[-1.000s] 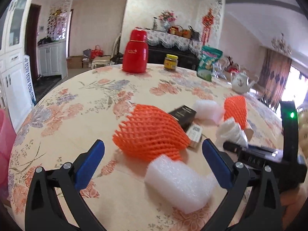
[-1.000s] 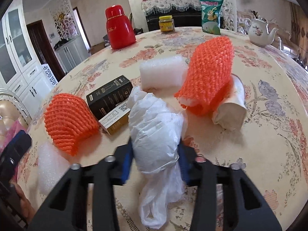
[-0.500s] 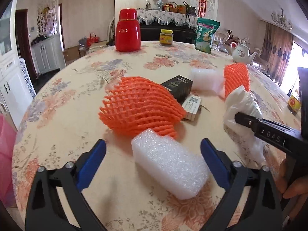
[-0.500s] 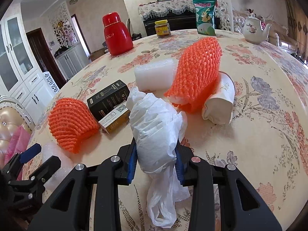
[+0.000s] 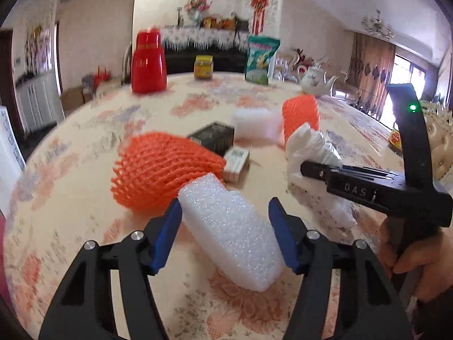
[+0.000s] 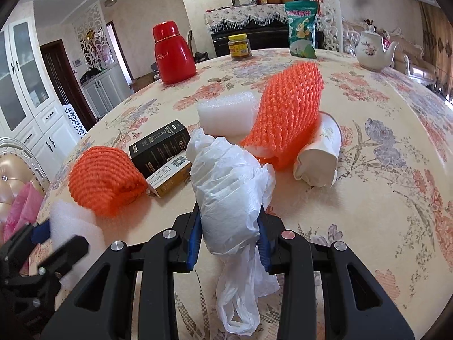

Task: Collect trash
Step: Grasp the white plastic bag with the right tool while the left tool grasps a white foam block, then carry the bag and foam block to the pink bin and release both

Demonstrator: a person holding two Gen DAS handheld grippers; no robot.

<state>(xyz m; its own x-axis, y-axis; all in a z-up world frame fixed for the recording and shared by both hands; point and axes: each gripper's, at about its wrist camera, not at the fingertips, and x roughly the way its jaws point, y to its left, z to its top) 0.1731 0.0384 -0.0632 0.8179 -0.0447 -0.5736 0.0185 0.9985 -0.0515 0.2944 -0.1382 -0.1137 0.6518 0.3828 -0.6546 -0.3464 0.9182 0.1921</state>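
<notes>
**Both grippers busy with soft trash**

Seen from the left wrist first, the left gripper (image 5: 223, 232) has its blue pads on either side of a white foam block (image 5: 230, 233) lying on the flowered table (image 5: 70, 226). Its jaws have just been closing, and the block sits between them at a slant. The left pad looks to be at the block's edge while a thin gap shows at the right pad, so I judge the grip not yet made. Straddling the block across its narrow width makes sense, since foam gives way and needs a firm squeeze. Just beyond the fingertips lies an orange foam net (image 5: 164, 170), touching the block's far end. Further ahead are a black box (image 5: 213, 138), a small carton (image 5: 236, 163), a second foam block (image 5: 256, 124) and another orange net (image 5: 301, 113). To the right, the right gripper (image 5: 308, 167) shows side-on, carried by a hand (image 5: 413, 260).

From the right wrist, that gripper (image 6: 229, 240) is narrowed onto a crumpled white plastic bag (image 6: 226, 187), pads pressed into its sides, with loose tails hanging below. Held this way the bag stays bunched, probably ready for carrying off. Ahead and to the right, the far orange net (image 6: 288, 116) leans over a white paper cup (image 6: 318, 155) on its side. Low to the left, the left gripper (image 6: 45, 243) shows blurred at the near foam block (image 6: 70, 221). A red flask (image 6: 172, 53), jar (image 6: 240, 46), green bag (image 6: 301, 28) and teapot (image 6: 373, 48) stand well beyond, and look like keepers, not trash.
</notes>
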